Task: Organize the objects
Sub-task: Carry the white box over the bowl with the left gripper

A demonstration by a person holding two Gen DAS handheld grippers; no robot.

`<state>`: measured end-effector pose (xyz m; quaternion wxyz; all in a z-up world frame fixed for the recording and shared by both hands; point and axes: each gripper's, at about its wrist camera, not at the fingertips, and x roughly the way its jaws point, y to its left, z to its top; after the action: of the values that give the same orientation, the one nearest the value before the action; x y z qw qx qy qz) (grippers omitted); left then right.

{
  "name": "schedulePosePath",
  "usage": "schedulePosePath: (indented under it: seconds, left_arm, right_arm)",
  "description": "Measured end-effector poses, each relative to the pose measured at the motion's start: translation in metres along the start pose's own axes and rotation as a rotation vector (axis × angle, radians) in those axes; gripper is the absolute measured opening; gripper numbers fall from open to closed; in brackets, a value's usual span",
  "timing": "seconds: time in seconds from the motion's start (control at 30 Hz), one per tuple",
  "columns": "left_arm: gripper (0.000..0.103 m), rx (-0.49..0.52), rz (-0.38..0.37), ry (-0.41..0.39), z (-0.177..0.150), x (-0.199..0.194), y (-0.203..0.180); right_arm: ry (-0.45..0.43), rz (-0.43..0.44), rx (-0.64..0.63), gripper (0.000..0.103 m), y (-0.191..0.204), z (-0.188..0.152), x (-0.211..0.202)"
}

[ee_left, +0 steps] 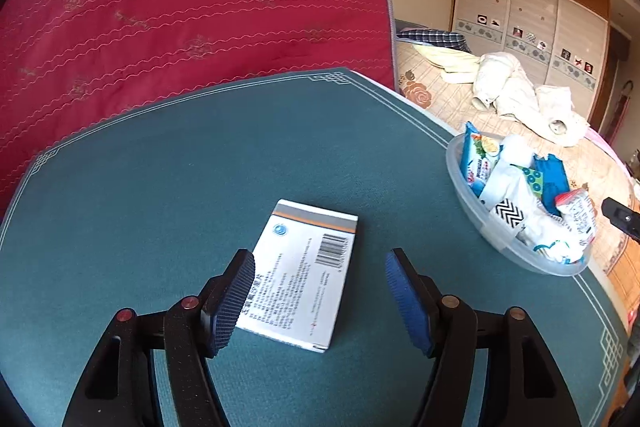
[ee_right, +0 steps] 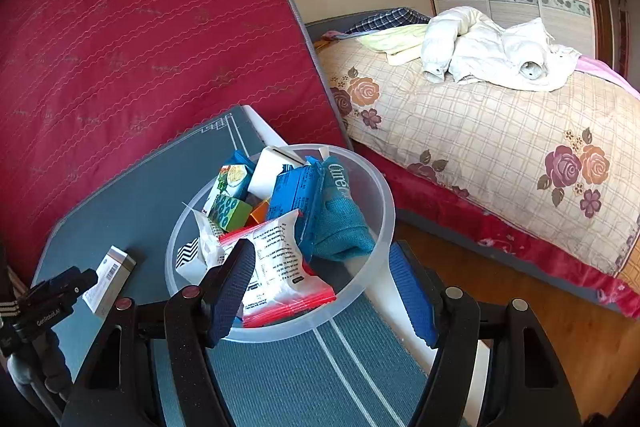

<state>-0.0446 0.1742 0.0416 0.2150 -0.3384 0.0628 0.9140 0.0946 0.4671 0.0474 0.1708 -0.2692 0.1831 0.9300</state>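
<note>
A white box [ee_left: 304,277] with a barcode and small print lies flat on the teal table mat [ee_left: 160,187]. My left gripper [ee_left: 320,301] is open, its blue pads astride the box's near end, above it. A clear plastic bowl [ee_left: 516,251] at the table's right edge holds several packets and boxes. In the right wrist view my right gripper [ee_right: 322,297] is open over the near rim of the bowl [ee_right: 376,187], above a red-edged white packet [ee_right: 280,267]. The white box [ee_right: 110,277] lies left of the bowl there, with the left gripper [ee_right: 48,301] beside it.
A red quilted mattress [ee_left: 180,7] stands upright behind the table. A bed [ee_right: 500,139] with a floral cover and white clothing lies to the right, with wooden floor [ee_right: 560,339] between. The table's right edge [ee_right: 384,299] runs just past the bowl.
</note>
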Motion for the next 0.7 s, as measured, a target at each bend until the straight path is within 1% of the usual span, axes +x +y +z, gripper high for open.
schedulePosePath:
  seconds: [0.07,0.1,0.2,0.23,0.3,0.37,0.43,0.5,0.57,0.6,0.67,0.7]
  left_arm:
    - [0.078,-0.012,0.021,0.013,0.0,0.006,0.007]
    - [0.078,-0.015,0.027,0.022,0.0,0.009,0.009]
    - [0.081,-0.006,0.014,0.062,0.001,0.021,0.013]
    - [0.084,-0.008,0.017,0.073,0.001,0.025,0.014]
    - [0.084,-0.018,0.013,0.096,0.001,0.031,0.017]
    - [0.084,-0.033,-0.01,0.119,0.002,0.037,0.02]
    - [0.084,-0.037,-0.024,0.126,0.001,0.037,0.021]
    - [0.084,-0.029,-0.017,0.141,0.001,0.039,0.019]
    - [0.083,-0.015,-0.002,0.165,0.0,0.043,0.016]
    - [0.081,-0.004,0.007,0.177,-0.001,0.045,0.014]
    - [0.073,0.028,0.025,0.176,-0.002,0.046,0.008]
    - [0.071,0.044,0.025,0.175,-0.002,0.046,0.006]
  right_arm:
    - [0.011,0.01,-0.002,0.071,0.001,-0.001,0.002]
    - [0.016,0.017,-0.004,0.071,0.002,-0.002,0.003]
    - [0.02,0.029,-0.013,0.071,0.005,-0.004,0.003]
    - [0.021,0.034,-0.016,0.071,0.006,-0.004,0.002]
    - [0.02,0.042,-0.021,0.071,0.008,-0.005,0.001]
    - [0.022,0.049,-0.024,0.071,0.01,-0.005,0.0]
    - [0.025,0.051,-0.025,0.071,0.011,-0.006,0.001]
    - [0.032,0.052,-0.027,0.071,0.011,-0.007,0.003]
    - [0.041,0.052,-0.026,0.071,0.011,-0.009,0.005]
    - [0.045,0.052,-0.026,0.071,0.011,-0.01,0.006]
    - [0.049,0.053,-0.026,0.071,0.01,-0.011,0.006]
    - [0.049,0.054,-0.027,0.071,0.01,-0.011,0.006]
